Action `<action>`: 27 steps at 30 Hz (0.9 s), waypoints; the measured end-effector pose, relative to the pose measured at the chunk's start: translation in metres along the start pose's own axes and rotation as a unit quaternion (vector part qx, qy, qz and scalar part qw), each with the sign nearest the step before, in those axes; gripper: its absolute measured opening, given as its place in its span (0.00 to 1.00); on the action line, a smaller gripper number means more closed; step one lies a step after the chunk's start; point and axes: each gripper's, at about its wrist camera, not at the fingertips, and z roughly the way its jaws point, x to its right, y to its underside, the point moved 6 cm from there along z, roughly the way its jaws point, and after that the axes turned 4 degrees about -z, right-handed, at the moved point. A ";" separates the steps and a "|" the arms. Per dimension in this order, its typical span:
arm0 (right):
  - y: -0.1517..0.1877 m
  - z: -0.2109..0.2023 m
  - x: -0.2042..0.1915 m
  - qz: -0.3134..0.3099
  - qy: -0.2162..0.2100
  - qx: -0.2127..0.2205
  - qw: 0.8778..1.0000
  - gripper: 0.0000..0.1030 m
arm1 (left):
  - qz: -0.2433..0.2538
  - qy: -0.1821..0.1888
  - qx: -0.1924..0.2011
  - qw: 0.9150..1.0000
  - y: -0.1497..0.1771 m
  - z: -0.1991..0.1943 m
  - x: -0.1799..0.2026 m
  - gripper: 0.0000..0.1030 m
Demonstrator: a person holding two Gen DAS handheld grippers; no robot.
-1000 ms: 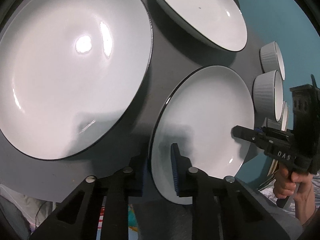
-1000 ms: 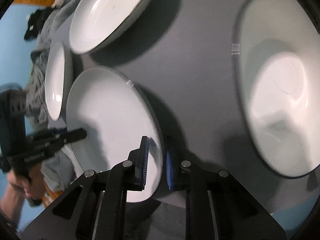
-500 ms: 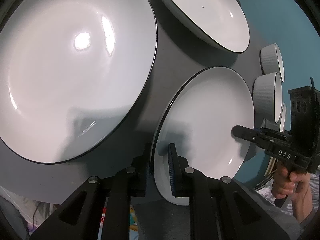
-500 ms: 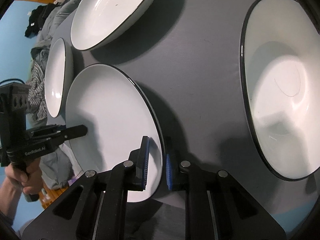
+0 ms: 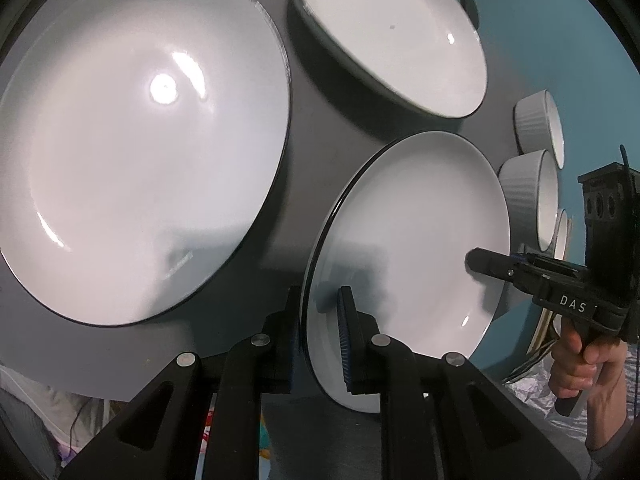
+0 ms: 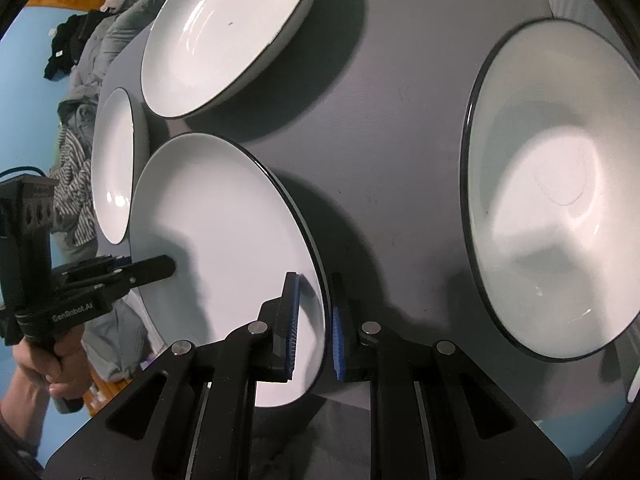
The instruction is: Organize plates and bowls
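A small white plate (image 5: 420, 232) with a black rim is held between both grippers, a dark shadow on the grey table (image 5: 304, 160) beneath it. My left gripper (image 5: 320, 304) is shut on its near left rim, blue pads pressing both faces. In the right wrist view my right gripper (image 6: 316, 300) is shut on the opposite rim of the same plate (image 6: 224, 220). Each gripper shows in the other's view: the right gripper (image 5: 476, 260) at the plate's far edge, the left gripper (image 6: 168, 266) likewise, each with a hand on its handle.
A large white plate (image 5: 140, 140) lies left of the held one, a deep plate (image 5: 392, 32) behind it. Two ribbed bowls (image 5: 524, 188) stand at the table's right edge. A wide deep bowl (image 6: 560, 220) sits right of my right gripper. Clothes (image 6: 80, 80) lie beyond the table.
Both grips are the same. The plate's shadow on the table has widened, so the plate seems slightly higher, and the other dishes have shifted a little in both views.
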 end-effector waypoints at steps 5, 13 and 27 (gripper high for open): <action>-0.007 -0.008 -0.004 0.000 -0.001 0.000 1.000 0.15 | 0.002 0.000 0.009 1.000 -0.005 -0.012 0.004 0.15; -0.027 -0.022 -0.006 -0.002 -0.001 0.006 1.000 0.15 | 0.019 -0.001 0.022 1.000 -0.033 -0.034 0.008 0.15; -0.090 -0.033 -0.020 -0.018 -0.004 0.016 1.000 0.15 | 0.009 -0.006 0.051 0.999 -0.106 -0.062 -0.001 0.15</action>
